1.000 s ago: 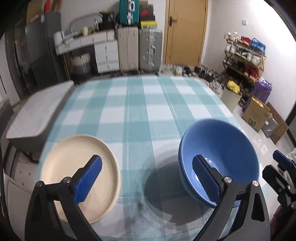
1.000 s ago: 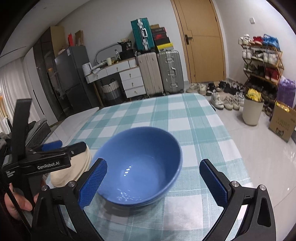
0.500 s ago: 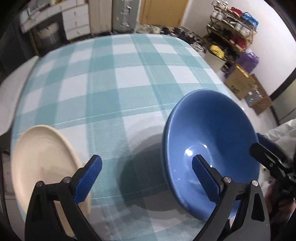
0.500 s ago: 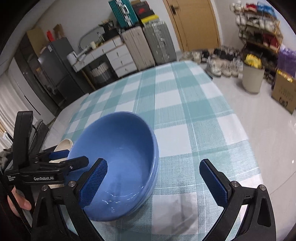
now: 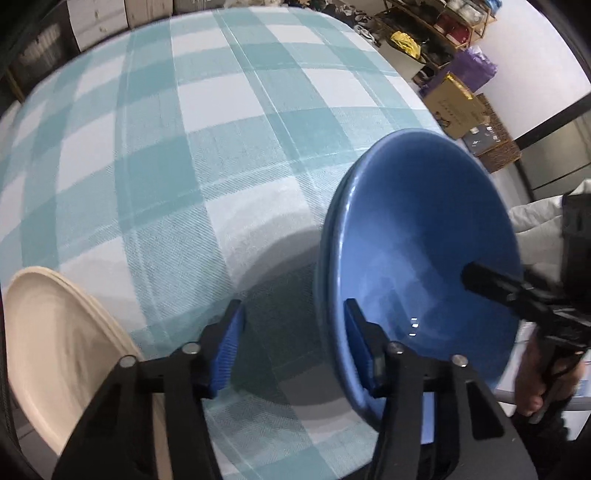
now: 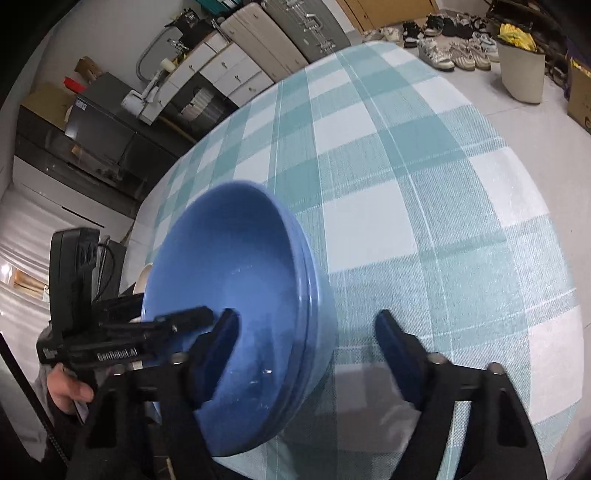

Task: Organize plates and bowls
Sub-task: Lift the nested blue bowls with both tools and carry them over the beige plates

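Left tool (image 5: 291,343) and right tool (image 6: 306,338) — half-open, just closing — astride blue bowl (image 5: 417,258) rim, ungripped

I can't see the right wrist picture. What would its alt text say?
A stack of blue bowls sits on a teal-and-white checked tablecloth, its right wall between the blue pads of the right gripper, whose jaws have just been closing. The left gripper reaches over the bowls' left rim; suitcases stand behind.

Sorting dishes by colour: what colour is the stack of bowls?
Blue, the bowls show best in the right wrist view.
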A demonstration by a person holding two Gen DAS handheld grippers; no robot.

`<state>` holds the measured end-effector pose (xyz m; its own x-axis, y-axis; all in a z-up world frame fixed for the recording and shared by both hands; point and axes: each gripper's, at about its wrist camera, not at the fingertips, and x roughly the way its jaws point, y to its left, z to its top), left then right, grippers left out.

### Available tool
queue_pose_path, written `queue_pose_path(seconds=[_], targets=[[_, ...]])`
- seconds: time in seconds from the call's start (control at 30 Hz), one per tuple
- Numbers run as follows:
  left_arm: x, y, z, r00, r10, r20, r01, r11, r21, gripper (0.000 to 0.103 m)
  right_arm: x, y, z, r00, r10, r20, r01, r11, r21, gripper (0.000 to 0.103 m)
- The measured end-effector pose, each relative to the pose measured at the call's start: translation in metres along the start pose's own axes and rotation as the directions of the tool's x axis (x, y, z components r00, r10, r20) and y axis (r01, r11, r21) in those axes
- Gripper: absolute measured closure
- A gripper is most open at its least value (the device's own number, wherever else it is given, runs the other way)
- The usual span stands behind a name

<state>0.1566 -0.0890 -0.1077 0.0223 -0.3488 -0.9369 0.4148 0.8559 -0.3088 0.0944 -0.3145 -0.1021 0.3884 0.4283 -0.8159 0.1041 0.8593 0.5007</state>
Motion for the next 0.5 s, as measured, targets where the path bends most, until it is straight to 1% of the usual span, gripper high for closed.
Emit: queue_pose_path(seconds=[0.03, 0.07, 0.1, 0.13, 0.17, 0.2, 0.23, 0.27, 0.37, 0.5], targets=[[0.001, -0.001, 0.001, 1.000, -0.015, -0.013, 0.015, 1.000, 0.002, 0.062, 0.001, 0.000, -0.002, 1.000, 0.005, -0.008, -0.005, 1.000, 0.007, 0.040], [0.000, -0.002, 0.001, 1.000, -0.023, -0.021, 0.023, 1.000, 0.005, 0.065, 0.003, -0.001, -0.003, 1.000, 0.010, -0.018, -0.010, 1.000, 0.009, 0.046], [0.000, -0.005, 0.001, 0.999, -0.024, -0.032, 0.024, 1.000, 0.017, 0.069, 0.005, 0.000, -0.004, 0.999, 0.018, -0.027, -0.018, 1.000, 0.009, 0.049], [0.000, -0.007, 0.002, 0.999, -0.022, -0.039, 0.023, 0.999, 0.023, 0.075, 0.007, 0.001, -0.004, 0.999, 0.021, -0.038, -0.021, 1.000, 0.004, 0.056], [0.001, -0.010, 0.003, 0.999, -0.018, -0.050, 0.020, 0.999, 0.030, 0.077, 0.009, 0.003, -0.005, 0.999, 0.009, -0.044, -0.009, 1.000, -0.003, 0.061], [0.001, -0.012, 0.004, 0.998, -0.012, -0.062, 0.015, 0.999, 0.038, 0.078, 0.010, 0.004, -0.005, 0.999, 0.002, -0.045, -0.002, 1.000, -0.003, 0.062], [0.000, -0.013, 0.005, 0.998, -0.012, -0.070, 0.015, 0.999, 0.042, 0.082, 0.011, 0.004, -0.005, 0.999, -0.008, -0.047, 0.008, 1.000, 0.000, 0.065], [0.000, -0.014, 0.006, 0.997, -0.012, -0.080, 0.016, 0.999, 0.043, 0.083, 0.011, 0.003, -0.004, 0.999, -0.012, -0.050, 0.012, 1.000, 0.006, 0.070], [-0.003, -0.013, 0.010, 0.994, -0.032, -0.100, 0.036, 0.999, 0.030, 0.086, 0.009, 0.000, -0.003, 0.999, 0.006, -0.052, -0.004, 0.999, 0.034, 0.072], [-0.006, -0.013, 0.010, 0.992, -0.039, -0.121, 0.042, 0.999, 0.020, 0.086, 0.008, 0.001, -0.001, 0.999, -0.017, -0.047, 0.019, 0.999, 0.038, 0.076]])
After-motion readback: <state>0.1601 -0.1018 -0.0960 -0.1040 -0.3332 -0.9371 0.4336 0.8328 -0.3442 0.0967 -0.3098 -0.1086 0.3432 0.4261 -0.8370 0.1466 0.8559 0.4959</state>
